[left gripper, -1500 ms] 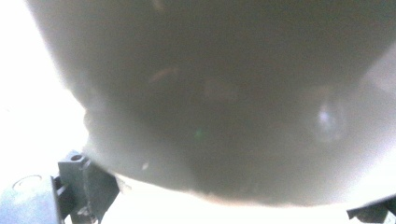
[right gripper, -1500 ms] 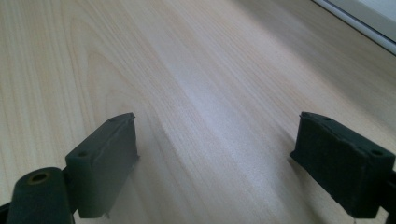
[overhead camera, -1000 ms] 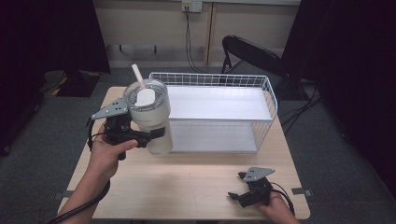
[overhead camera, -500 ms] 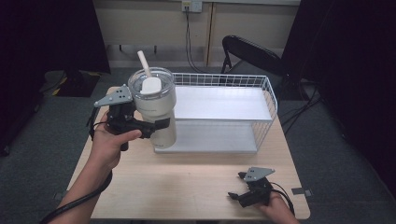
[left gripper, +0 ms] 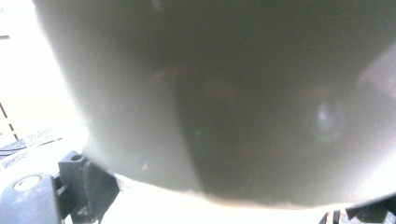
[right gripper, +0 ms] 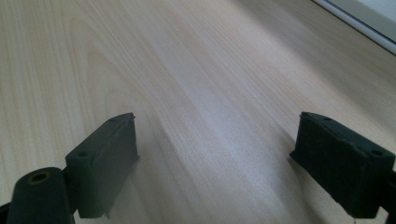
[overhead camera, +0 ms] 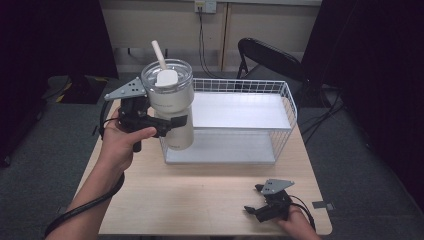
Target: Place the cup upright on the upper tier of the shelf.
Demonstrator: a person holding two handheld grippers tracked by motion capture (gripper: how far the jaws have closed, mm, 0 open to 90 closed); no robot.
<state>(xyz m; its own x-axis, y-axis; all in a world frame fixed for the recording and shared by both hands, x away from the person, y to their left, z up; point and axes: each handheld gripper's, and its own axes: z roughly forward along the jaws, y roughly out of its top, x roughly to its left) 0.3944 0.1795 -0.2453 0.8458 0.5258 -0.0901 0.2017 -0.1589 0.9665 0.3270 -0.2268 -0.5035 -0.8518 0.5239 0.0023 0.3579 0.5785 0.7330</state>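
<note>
Tumbler [overhead camera: 171, 111], lidded with a straw, hangs clamped in the left gripper [overhead camera: 167, 125] above the wire basket's [overhead camera: 287, 107] near corner, probably for lowering inside; right gripper [overhead camera: 261, 207] rests wide on the table [overhead camera: 200, 195].

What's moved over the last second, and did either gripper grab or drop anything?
The left gripper, shut on the tumbler throughout, has carried it up and toward the wire basket; the tumbler now hangs at the basket's near-left corner, its base near the rim. Nothing was grabbed or released. The right gripper stayed open, low over the table at the near right, and the basket has not moved.
</note>
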